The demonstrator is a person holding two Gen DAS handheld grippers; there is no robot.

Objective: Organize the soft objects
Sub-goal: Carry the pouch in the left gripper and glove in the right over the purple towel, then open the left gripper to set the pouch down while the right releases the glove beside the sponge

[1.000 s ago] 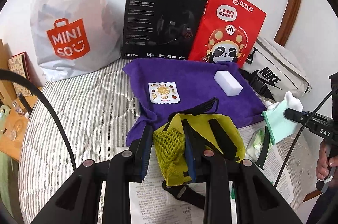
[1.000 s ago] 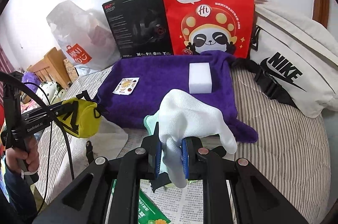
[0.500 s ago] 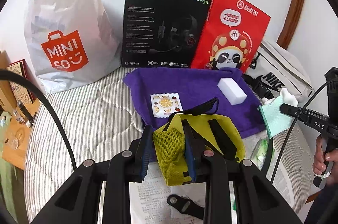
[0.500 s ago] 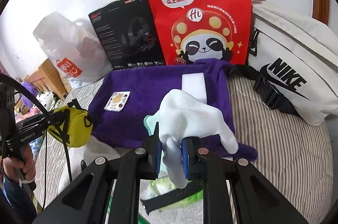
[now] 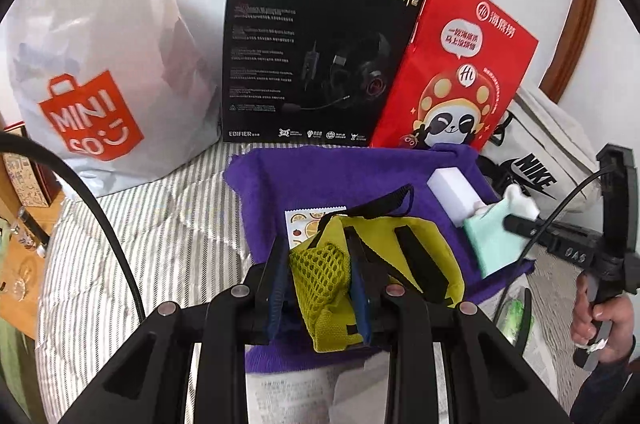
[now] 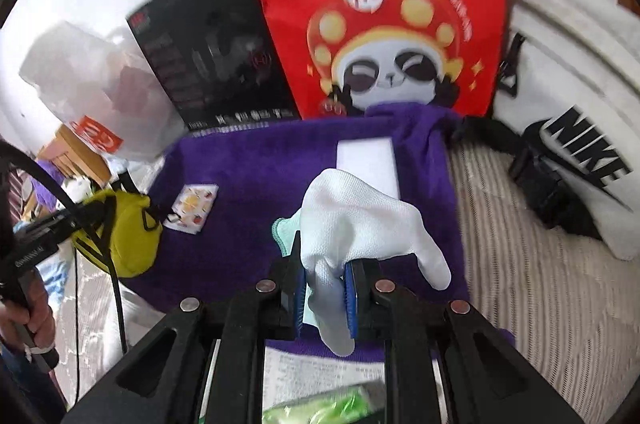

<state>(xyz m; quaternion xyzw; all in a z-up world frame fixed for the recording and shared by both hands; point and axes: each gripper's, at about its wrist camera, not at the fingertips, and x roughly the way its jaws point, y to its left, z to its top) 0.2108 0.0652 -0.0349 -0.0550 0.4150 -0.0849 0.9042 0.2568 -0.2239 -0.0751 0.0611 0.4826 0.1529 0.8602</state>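
Bed: striped mattress [image 5: 160, 236] under purple towel [image 6: 256, 160]
Left tongs [image 5: 320, 276]: clamped on yellow pouch [image 5: 384, 248]
Right tongs [image 6: 324, 284]: gripping white cloth [image 6: 360, 220] above towel

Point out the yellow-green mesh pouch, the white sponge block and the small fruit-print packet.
yellow-green mesh pouch [image 5: 320, 264]: left wrist view, on its mesh panel.
white sponge block [image 6: 366, 160]: right wrist view, on its bare top face.
fruit-print packet [image 6: 193, 207]: right wrist view, on its printed face.
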